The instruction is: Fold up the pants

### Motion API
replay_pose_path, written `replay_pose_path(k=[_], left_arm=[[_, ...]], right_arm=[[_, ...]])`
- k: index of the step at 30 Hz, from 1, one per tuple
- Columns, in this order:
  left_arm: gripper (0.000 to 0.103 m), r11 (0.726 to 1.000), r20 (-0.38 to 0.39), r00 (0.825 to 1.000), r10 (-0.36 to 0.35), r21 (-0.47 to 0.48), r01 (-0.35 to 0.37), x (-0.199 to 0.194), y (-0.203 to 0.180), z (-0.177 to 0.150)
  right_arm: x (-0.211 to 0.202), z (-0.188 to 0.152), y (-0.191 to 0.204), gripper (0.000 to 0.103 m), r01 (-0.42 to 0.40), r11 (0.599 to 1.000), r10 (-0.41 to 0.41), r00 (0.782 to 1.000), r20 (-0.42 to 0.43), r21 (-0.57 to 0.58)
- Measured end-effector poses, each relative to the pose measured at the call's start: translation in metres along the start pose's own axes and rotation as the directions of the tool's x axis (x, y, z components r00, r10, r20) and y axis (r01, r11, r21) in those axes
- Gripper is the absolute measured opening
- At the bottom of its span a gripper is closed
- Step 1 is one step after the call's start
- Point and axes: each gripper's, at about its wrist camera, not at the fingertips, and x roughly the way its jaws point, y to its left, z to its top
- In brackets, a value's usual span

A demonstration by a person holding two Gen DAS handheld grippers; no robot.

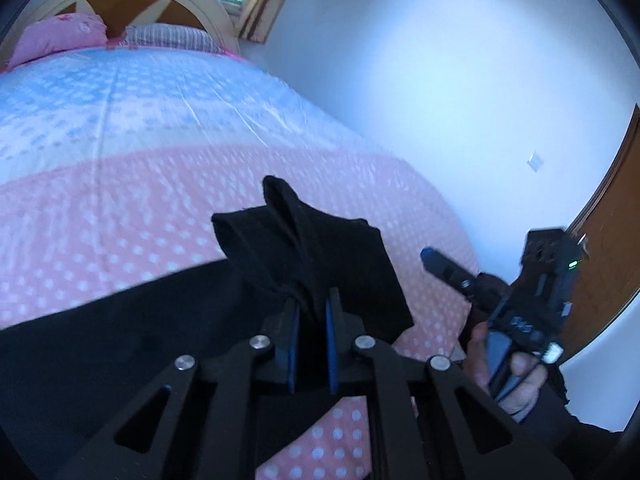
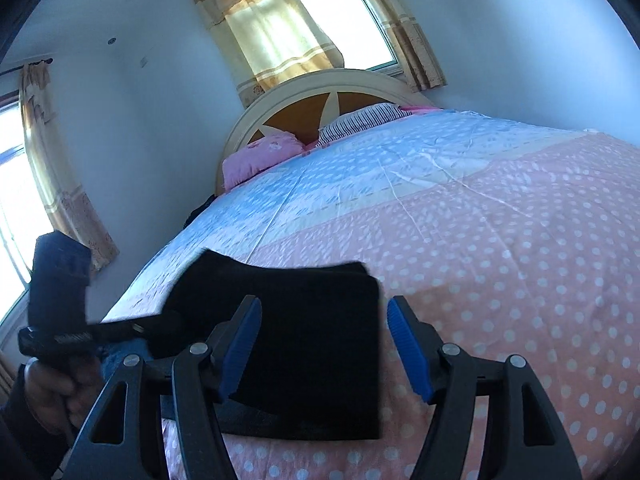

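The left hand-held gripper (image 1: 310, 312), a black linkage with blue pads, is clenched on a bunched corner of the black fabric pants (image 1: 304, 248), lifting that corner above the bed (image 1: 120, 184). The rest of the pants spreads dark and flat across the near part of the pink, white-dotted bedspread. In the right wrist view the pants (image 2: 316, 344) lie as a flat, roughly rectangular folded stack on the pink section of the bed (image 2: 500, 248), near its foot. The right hand-held gripper (image 2: 324, 344) hangs just above this stack with its blue-padded fingers spread wide apart, released and grasping nothing; its left finger is over the cloth, its right finger over bare bedspread just beside the pants' edge. A pink pillow (image 2: 260, 156) and a striped pillow (image 2: 360, 120) rest against the cream, arched headboard (image 2: 320, 88).
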Motion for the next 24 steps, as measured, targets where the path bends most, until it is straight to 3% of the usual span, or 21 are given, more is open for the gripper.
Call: replay_pose_path(k=[6,14,20,24], left_arm=[[0.011,0.998,0.061,0.997,0.037,-0.051,-0.034,-0.051,0.026,-0.006],[0.011,0.987,0.107,0.989,0.101,-0.137,-0.086,-0.087,0.069,-0.030],[0.011,0.974,0.102,0.985,0.142,-0.193,-0.121,-0.094,0.094,-0.049],[0.011,0.965,0.072,0.984,0.163,-0.218,-0.144,-0.086,0.106,-0.066]], right_arm=[[0.004,-0.002,0.009,0.067,-0.011,1.000,0.011,1.000,-0.008,-0.026],[0.011,-0.011,0.027,0.067,-0.053,0.995,0.049,0.998,-0.044,-0.081],[0.014,-0.023,0.054,0.067,-0.132,0.979,0.119,0.989,-0.090,-0.157],[0.020,-0.042,0.083,0.067,-0.226,0.940,0.185,0.967,-0.174,-0.256]])
